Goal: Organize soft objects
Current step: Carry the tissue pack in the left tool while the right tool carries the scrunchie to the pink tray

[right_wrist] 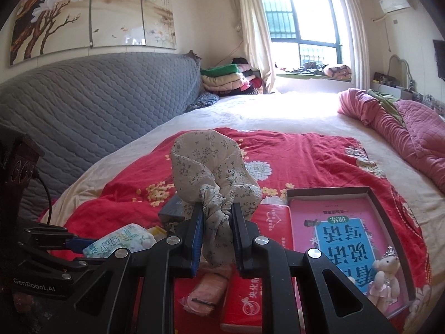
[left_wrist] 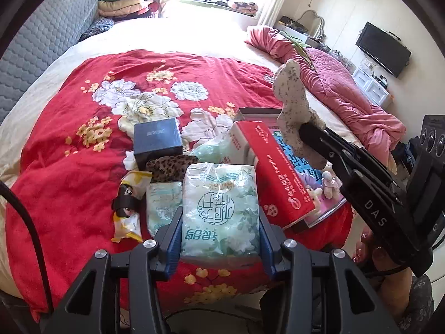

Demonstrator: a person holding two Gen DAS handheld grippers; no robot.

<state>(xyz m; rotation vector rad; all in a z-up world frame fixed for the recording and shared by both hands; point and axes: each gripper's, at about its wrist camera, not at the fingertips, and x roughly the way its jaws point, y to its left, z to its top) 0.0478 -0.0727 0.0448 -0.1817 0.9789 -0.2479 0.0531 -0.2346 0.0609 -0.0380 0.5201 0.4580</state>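
Observation:
My left gripper (left_wrist: 219,228) is shut on a pale green tissue pack (left_wrist: 221,206) and holds it above the red floral blanket (left_wrist: 69,167). The pack also shows in the right wrist view (right_wrist: 122,240). My right gripper (right_wrist: 215,222) is shut on a knotted white floral cloth (right_wrist: 211,167), held up over the bed. The cloth also shows in the left wrist view (left_wrist: 290,103), at the tip of the right gripper. More soft items lie under the pack: a second tissue pack (left_wrist: 162,206), a leopard-print pouch (left_wrist: 172,167) and a yellow-white wrapper (left_wrist: 129,208).
A dark blue box (left_wrist: 157,137), a red carton (left_wrist: 278,172) and an open box with a pink book and small bear toys (right_wrist: 358,239) lie on the blanket. A pink packet (right_wrist: 208,289) lies below my right gripper. A pink quilt (right_wrist: 403,136) lies at the right, a grey headboard (right_wrist: 97,105) at the left.

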